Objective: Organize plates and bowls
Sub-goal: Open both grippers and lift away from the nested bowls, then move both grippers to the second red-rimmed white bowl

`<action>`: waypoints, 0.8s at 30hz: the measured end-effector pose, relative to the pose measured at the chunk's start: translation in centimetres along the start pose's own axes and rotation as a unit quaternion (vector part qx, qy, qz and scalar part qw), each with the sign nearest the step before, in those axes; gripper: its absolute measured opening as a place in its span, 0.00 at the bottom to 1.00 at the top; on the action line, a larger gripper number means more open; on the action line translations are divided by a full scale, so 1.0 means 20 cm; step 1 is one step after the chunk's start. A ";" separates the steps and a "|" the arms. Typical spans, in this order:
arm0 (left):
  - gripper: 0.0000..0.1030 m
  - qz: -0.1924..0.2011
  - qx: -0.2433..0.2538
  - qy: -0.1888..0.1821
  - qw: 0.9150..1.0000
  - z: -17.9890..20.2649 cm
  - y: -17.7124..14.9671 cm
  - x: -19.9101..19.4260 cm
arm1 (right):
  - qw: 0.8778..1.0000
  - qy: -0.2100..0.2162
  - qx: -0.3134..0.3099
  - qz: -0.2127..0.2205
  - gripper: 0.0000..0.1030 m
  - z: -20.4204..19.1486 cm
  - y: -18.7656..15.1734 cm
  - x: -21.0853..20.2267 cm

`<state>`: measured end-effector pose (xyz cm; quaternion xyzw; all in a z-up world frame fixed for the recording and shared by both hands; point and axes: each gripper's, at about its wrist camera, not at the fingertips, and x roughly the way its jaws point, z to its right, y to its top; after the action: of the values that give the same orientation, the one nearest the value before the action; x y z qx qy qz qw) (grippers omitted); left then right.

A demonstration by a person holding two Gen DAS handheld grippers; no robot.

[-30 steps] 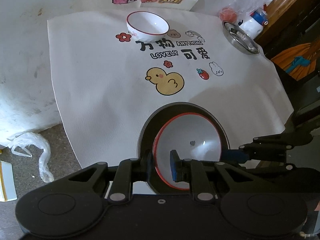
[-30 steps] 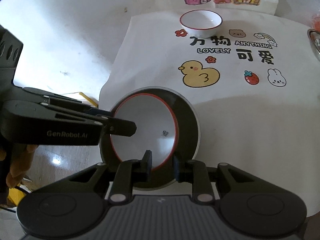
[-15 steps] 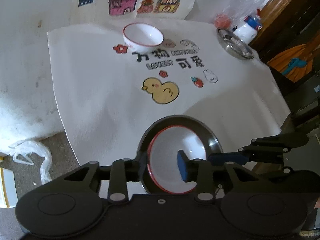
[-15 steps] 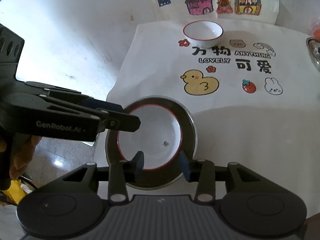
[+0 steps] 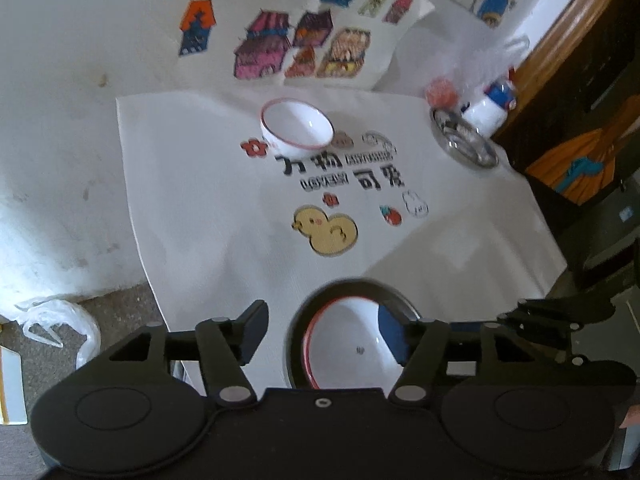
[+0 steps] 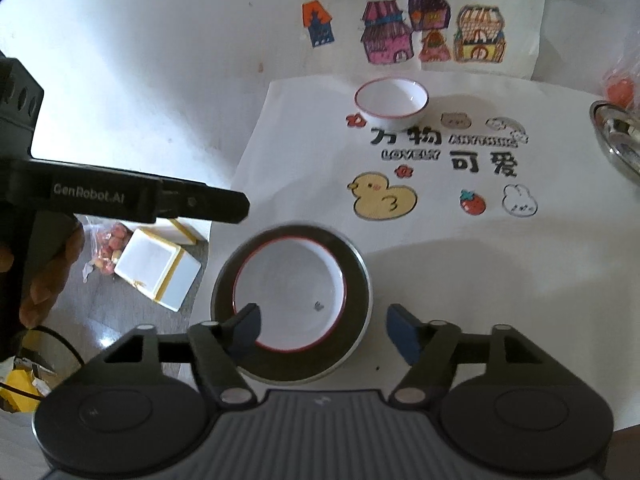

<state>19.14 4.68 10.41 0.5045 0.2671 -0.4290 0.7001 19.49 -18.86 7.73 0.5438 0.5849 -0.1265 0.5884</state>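
A white bowl with a red rim (image 5: 352, 348) (image 6: 288, 284) sits inside a dark plate (image 5: 348, 288) (image 6: 356, 292) at the near edge of the table. My left gripper (image 5: 324, 334) hangs just above it, jaws opening, pads off the rim. My right gripper (image 6: 325, 332) hovers over the plate's near side, jaws also opening, nothing pressed between them. One finger (image 6: 224, 206) of the left gripper reaches in from the left. A second red-rimmed white bowl (image 5: 298, 124) (image 6: 391, 102) stands alone at the far side of the cloth.
A white cloth with a duck print (image 5: 328, 232) covers the table. A steel dish (image 5: 464, 142) (image 6: 616, 136), a white bottle (image 5: 486, 106) and a plastic bag stand at the far right. White boxes (image 6: 156, 268) and bags lie on the floor to the left.
Both grippers opened, let go of the rims of the bowl and plate, and rose away. The bowl stays in the plate on the table.
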 end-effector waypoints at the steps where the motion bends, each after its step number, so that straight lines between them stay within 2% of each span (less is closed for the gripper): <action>1: 0.67 0.006 -0.003 0.001 1.000 -0.01 0.01 -0.01 | 1.000 0.000 0.000 0.004 0.83 0.01 0.01 -0.01; 3: 0.71 0.017 -0.007 0.003 1.000 -0.02 0.03 -0.03 | 1.000 0.000 0.000 0.012 0.87 0.01 0.03 -0.03; 5: 0.78 0.028 -0.012 0.005 1.000 -0.03 0.05 -0.04 | 1.000 0.001 0.001 0.021 0.96 0.03 0.04 -0.04; 10: 0.96 0.053 -0.006 0.021 0.998 -0.04 0.09 -0.07 | 0.999 -0.006 0.008 0.040 1.00 0.06 0.10 -0.06; 18: 0.99 0.074 -0.012 0.048 0.996 -0.10 0.18 -0.05 | 0.995 -0.020 0.055 0.084 1.00 0.21 0.18 -0.03; 24: 0.99 0.076 -0.050 0.049 0.995 -0.26 0.21 0.06 | 0.992 -0.039 0.083 0.081 1.00 0.34 0.25 0.04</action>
<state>23.70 9.67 9.60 0.5083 0.2827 -0.3356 0.7410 27.30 -21.98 7.71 0.6311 0.5031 -0.1475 0.5717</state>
